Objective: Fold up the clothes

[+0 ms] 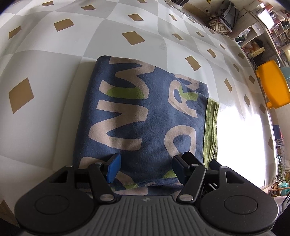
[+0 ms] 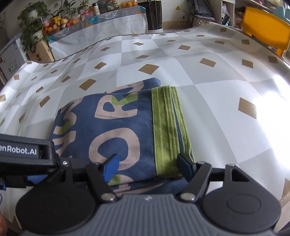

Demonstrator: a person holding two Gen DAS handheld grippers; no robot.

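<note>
A folded blue garment point(image 1: 145, 109) with large beige letters and green patches lies flat on the table. Its green ribbed band point(image 1: 211, 127) runs along its right edge. In the left wrist view my left gripper point(image 1: 146, 163) is open above the garment's near edge, with fabric under the gap and no pad pressing on it. In the right wrist view the same garment point(image 2: 112, 123) and green band point(image 2: 163, 127) lie under my right gripper point(image 2: 147, 161). It is open too, its right finger over the green band. The left gripper's black body point(image 2: 23, 150) shows at the left.
The table point(image 2: 208, 90) wears a glossy grey and white checked cloth with tan diamonds; glare falls on its right side. A yellow chair point(image 2: 266, 25) stands past the far right edge. Plants, fruit point(image 2: 58, 21) and a black bin point(image 2: 154, 16) stand beyond the far edge.
</note>
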